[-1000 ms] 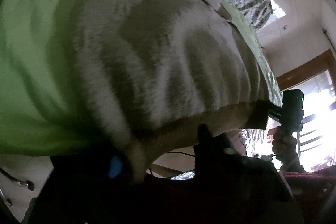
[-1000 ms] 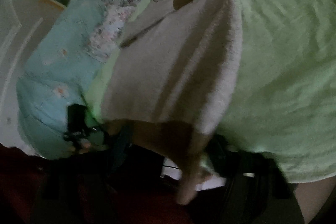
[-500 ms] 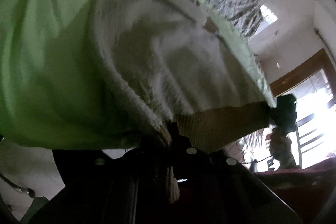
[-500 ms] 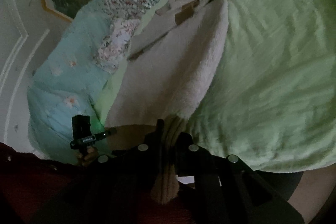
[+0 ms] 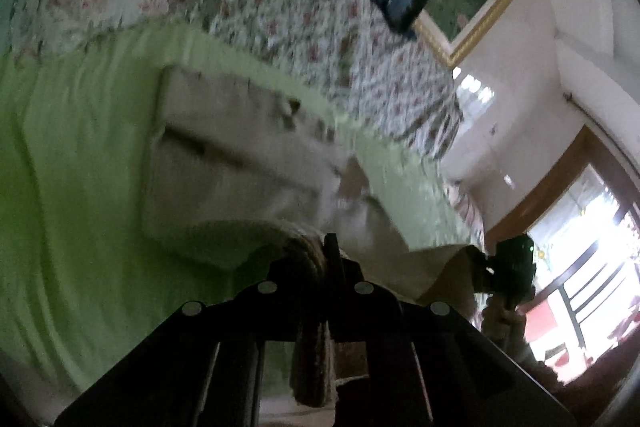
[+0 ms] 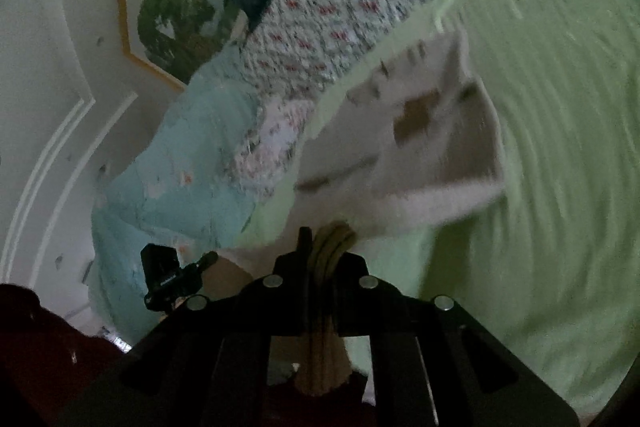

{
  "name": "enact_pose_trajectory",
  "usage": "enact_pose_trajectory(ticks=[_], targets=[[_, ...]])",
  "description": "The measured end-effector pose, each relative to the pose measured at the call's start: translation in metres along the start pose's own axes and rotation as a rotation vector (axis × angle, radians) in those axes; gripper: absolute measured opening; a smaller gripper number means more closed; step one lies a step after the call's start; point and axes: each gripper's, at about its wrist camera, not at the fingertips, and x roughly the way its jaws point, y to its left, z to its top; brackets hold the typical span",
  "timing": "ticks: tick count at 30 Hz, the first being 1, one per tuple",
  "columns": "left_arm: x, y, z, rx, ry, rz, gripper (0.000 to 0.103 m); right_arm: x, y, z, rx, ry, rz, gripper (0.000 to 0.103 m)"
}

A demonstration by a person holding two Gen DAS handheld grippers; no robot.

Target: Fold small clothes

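Garment (image 5: 248, 163), fuzzy beige, lies on green bed (image 5: 80, 187), centre of both views, long axis running away from claws toward upper frame. Near hem lifted off bed. Left claw (image 5: 326, 259) clamped on ribbed hem corner at bottom centre; right claw (image 6: 320, 247) likewise pinching other corner. Both equally near. Judgement: hem goes forward over far end. Floral quilt (image 5: 300, 7) beyond.

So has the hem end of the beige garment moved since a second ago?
Yes. The beige garment hem has risen off the green sheet, pinched in the left hand-held gripper and right hand-held gripper, toward the floral quilt.
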Motion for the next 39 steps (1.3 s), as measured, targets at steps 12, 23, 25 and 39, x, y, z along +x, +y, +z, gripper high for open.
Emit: enact_pose_trajectory(ticks=[12, 23, 25, 39], targets=[[0.079, 0.03, 0.111, -0.035, -0.114, 0.086, 0.006, 0.08, -0.019, 0.128, -0.041, -0.138, -0.072, 0.009], [0.162, 0.093, 0.172, -0.106, -0.082, 0.156, 0.006, 0.171, -0.074, 0.204, 0.013, -0.115, -0.172, 0.009], [0.178, 0.106, 0.175, -0.125, -0.065, 0.172, 0.006, 0.185, -0.087, 0.21, 0.025, -0.103, -0.19, 0.009], [0.228, 0.122, 0.142, -0.102, 0.079, 0.288, 0.053, 0.213, -0.126, 0.202, 0.053, -0.012, -0.42, 0.021]])
